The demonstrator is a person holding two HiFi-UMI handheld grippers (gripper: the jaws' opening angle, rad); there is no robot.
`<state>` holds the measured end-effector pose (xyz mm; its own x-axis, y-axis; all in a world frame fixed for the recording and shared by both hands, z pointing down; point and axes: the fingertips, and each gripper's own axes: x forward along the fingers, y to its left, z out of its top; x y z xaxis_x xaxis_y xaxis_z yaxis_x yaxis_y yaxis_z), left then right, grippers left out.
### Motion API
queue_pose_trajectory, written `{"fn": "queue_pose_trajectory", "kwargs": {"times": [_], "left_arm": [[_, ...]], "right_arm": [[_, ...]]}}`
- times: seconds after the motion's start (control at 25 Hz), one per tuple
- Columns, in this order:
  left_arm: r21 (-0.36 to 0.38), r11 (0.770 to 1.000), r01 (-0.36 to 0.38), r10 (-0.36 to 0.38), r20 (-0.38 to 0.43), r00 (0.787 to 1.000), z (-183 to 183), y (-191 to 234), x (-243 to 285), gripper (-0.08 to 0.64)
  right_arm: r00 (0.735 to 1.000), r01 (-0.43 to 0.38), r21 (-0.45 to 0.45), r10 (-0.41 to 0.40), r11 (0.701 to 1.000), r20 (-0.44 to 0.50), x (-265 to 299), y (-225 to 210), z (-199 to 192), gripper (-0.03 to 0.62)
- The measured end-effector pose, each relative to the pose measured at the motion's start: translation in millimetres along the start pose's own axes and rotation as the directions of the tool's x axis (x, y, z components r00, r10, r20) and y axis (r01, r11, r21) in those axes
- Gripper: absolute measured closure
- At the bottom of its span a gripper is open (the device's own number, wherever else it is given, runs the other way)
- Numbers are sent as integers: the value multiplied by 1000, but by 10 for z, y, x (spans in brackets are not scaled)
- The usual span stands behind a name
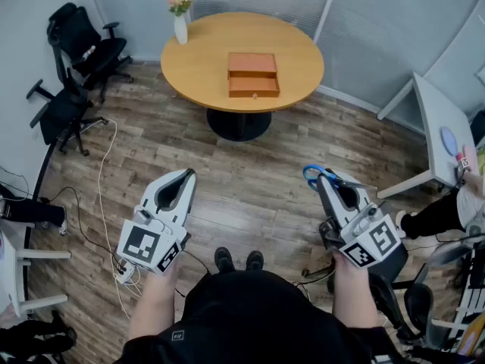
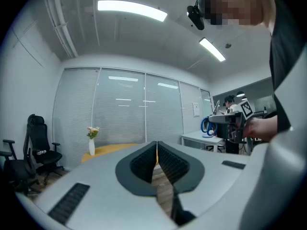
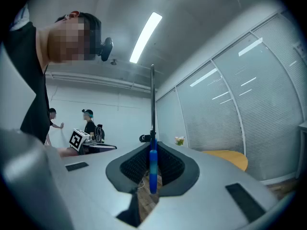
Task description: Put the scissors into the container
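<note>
**A:** How far along is this?

**B:** Early, I'd say. The scissors (image 3: pixel 152 166) are clamped in the right claw (image 1: pixel 322 180), its jaws closed on them with the blue handle pinched between the pads. The container (image 1: pixel 253 75), which I take to be the small orange drawer box, sits on the round table (image 1: pixel 204 51) across the room, well apart from both claws.

**A:** So the pickup is done?

**B:** It looks that way. What's left is the carry over to the table and the drop into the box.

**A:** And the other one?

**B:** The left claw (image 2: pixel 157 145) has its jaws together at the tip with nothing between them. It is held out in front of the person at about the level of the right one.

**A:** What can't you make out?

**B:** Mostly the box. From the head view I see its top and two drawer fronts, but not whether either drawer is pulled out or where an opening is (that matters for the drop). Only the blue loops of the scissors show past the claw tip there, and the blades are hard to follow. A vase (image 1: pixel 180 29) of flowers stands at the table's far edge, clear of the box.
</note>
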<state>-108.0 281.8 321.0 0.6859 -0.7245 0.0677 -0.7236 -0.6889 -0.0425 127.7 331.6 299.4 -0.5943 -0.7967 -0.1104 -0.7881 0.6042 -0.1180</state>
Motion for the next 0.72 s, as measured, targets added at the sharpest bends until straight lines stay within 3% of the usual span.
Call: {"fn": "queue_pose_trajectory", "kwargs": {"times": [0.44,0.72], "left_arm": [[35,999,-32,32,-11,999,-45,146,68,543],[24,998,67,-66,-21,998,-86,96,109,543]], "right_arm": [[1000,-11,14,11,1000,-11,267,156,-104,534],[997,-63,12,63,998,-34,672,431,-125,534]]}}
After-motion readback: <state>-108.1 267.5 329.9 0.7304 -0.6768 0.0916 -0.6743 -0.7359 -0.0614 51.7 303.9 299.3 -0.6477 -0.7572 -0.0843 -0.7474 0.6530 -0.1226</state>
